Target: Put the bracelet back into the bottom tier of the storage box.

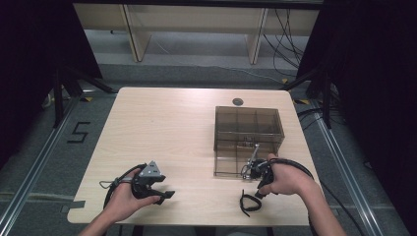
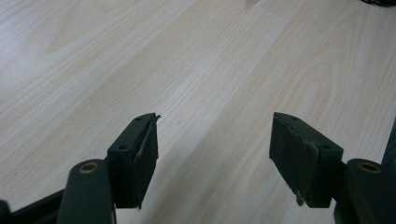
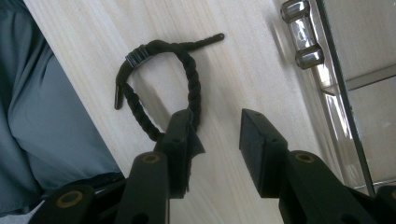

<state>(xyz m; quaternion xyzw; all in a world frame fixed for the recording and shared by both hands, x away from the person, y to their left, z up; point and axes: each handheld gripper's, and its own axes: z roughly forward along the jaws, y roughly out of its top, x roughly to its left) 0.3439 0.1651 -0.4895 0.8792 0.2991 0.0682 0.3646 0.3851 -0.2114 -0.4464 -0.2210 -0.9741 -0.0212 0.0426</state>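
Nearest the person, at the table's front edge, a black braided cord bracelet (image 3: 161,79) is seen lying flat on the pale wood-grain table (image 1: 162,128), bent into an open loop with a small ribbed black slider where its two thin tails cross. The right gripper (image 3: 217,135) is held just above it with its jaws spread wide and nothing between them; one black pad overlaps the far side of the loop in the right gripper view, but whether it touches the cord cannot be told. The step in hand is judged to be the approach for a pick-up of the bracelet (image 1: 248,202), not yet gripped. For the next move the jaws would need to be lowered so that one strand of the twisted cord lies between the pads, then closed firmly, since the cord is thin, soft and apt to slip or flatten against the table.

The left gripper (image 1: 164,192) is rested low over bare table at the left, well apart from the bracelet, its matte, slightly frayed pads (image 2: 140,158) set wide and empty.

Farther off, just beyond the right hand (image 1: 287,179), a smoky translucent plastic box (image 1: 248,132) with inner dividers and a hinged lid with a clear latch is seen, a likely destination for the bracelet.
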